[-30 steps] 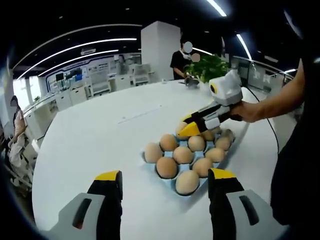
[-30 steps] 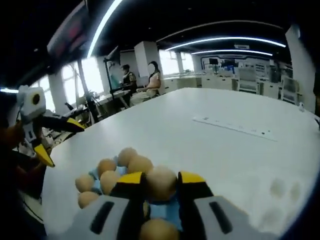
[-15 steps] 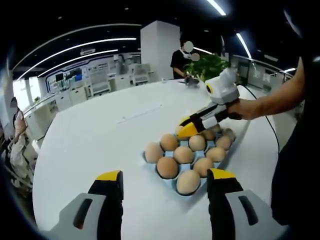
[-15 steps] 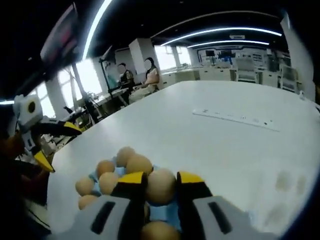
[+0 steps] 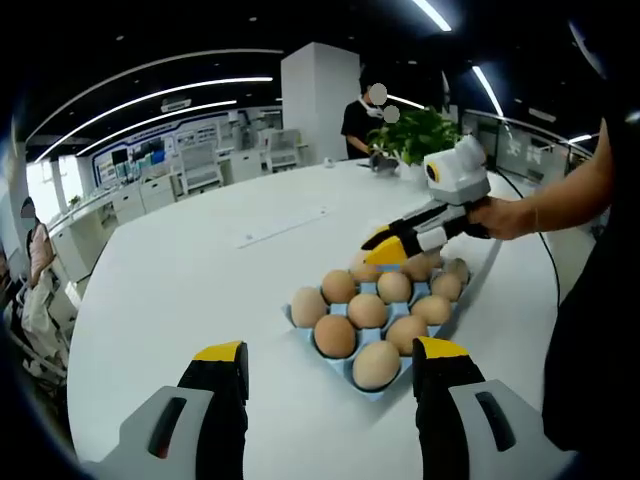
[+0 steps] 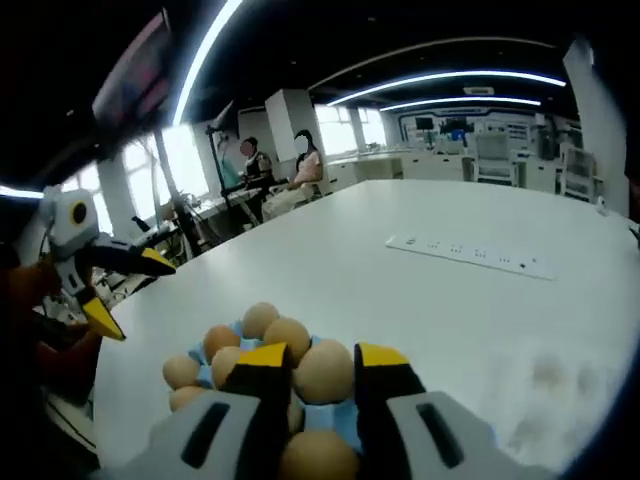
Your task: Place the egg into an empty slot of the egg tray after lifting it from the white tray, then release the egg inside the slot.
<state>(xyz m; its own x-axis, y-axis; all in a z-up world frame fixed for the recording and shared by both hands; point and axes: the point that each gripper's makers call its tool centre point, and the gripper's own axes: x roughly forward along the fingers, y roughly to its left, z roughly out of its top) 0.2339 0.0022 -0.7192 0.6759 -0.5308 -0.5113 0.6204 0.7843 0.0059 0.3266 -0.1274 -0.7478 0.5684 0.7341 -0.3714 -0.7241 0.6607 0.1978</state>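
A blue egg tray (image 5: 388,393) holding several brown eggs lies on the white table (image 5: 180,290). My right gripper (image 6: 322,357) is shut on a brown egg (image 6: 322,372) and holds it just above the tray's (image 6: 345,428) far end. In the left gripper view the right gripper (image 5: 392,248) reaches in from the right, with that egg (image 5: 362,270) under its yellow tips. My left gripper (image 5: 330,352) stays open at the tray's near side, nothing between its jaws. It also appears at the left as the left gripper (image 6: 130,292), jaws spread.
A person's forearm (image 5: 550,205) carries the right gripper. A white power strip (image 5: 280,227) lies farther back on the table. A potted plant (image 5: 420,130) stands at the far edge, with people and desks beyond. Bare table surrounds the tray.
The right gripper, still shut on the egg, dipped toward the tray's far end and has come up slightly. The left gripper has stayed open and nearly still.
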